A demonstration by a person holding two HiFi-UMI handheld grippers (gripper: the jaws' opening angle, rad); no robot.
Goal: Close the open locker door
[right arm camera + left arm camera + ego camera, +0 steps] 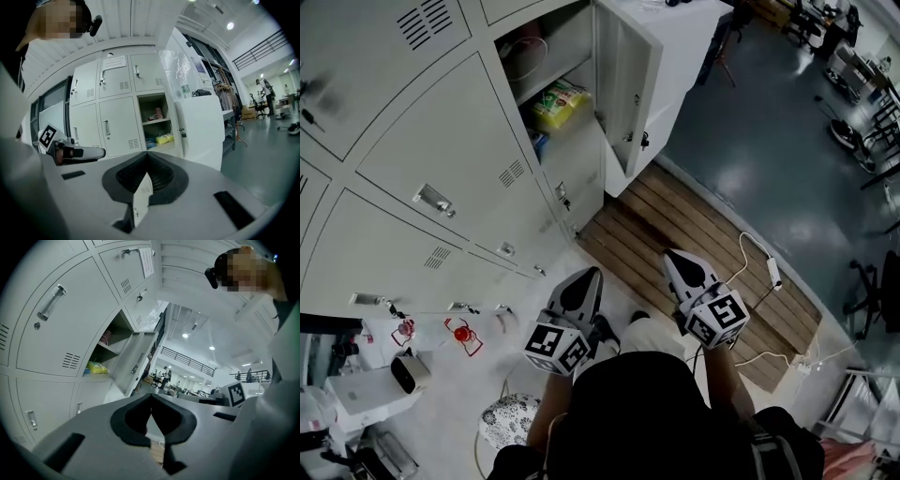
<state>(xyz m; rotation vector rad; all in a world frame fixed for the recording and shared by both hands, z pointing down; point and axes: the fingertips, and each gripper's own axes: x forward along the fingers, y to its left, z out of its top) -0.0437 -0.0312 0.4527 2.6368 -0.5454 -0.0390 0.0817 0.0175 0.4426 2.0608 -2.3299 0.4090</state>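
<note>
Left gripper [151, 395]: jaws pressed together on nothing, held low by the body, well short of the locker door [623, 89].
Right gripper [146, 153]: likewise closed and empty; closed tips would likely serve as a firm pusher.
Wooden slats [675, 225]: on the floor below the door, between it and the grippers.
Locker door: stood swung wide from its compartment [572, 52], untouched.
Yellow packet [558, 103]: on the shelf behind the door, seemingly clear of its swing.
</note>
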